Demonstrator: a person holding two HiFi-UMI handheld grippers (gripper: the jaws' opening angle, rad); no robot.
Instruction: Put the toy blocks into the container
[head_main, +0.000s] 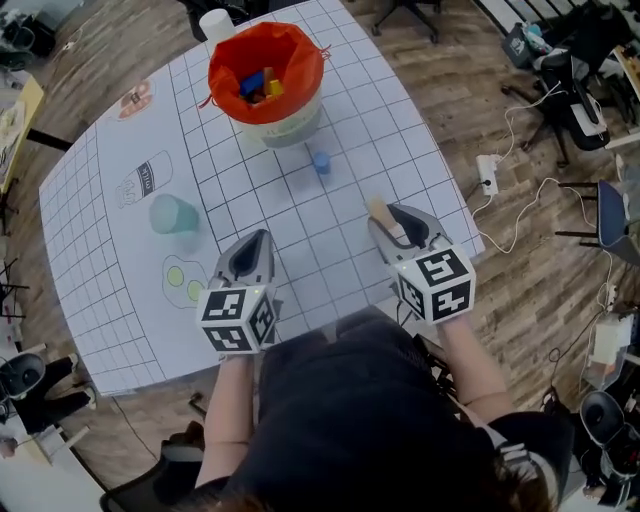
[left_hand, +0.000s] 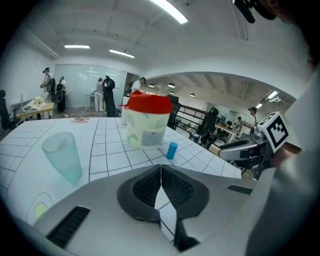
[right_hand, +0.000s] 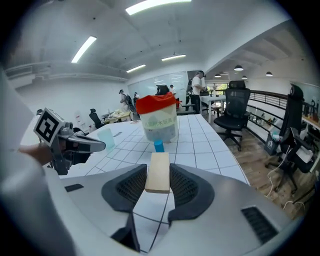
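A white container (head_main: 265, 75) lined with an orange bag stands at the far middle of the gridded table (head_main: 120, 330), with several coloured blocks inside. A small blue cylinder block (head_main: 321, 161) stands upright just in front of it. A pale wooden block (head_main: 381, 215) sticks out past the tips of my right gripper (head_main: 390, 222). In the right gripper view the wooden block (right_hand: 158, 172) sits between both pads of the right gripper (right_hand: 158, 167), which is shut on it. My left gripper (head_main: 258, 240) is at the near left. In its own view the left gripper (left_hand: 161, 172) is shut with nothing in it.
A translucent teal cup (head_main: 174, 214) stands left of my left gripper. A white cup (head_main: 216, 22) is behind the container. The table's right edge is close to my right gripper, with cables and a power strip (head_main: 487, 168) on the floor beyond. Office chairs (right_hand: 235, 112) stand around.
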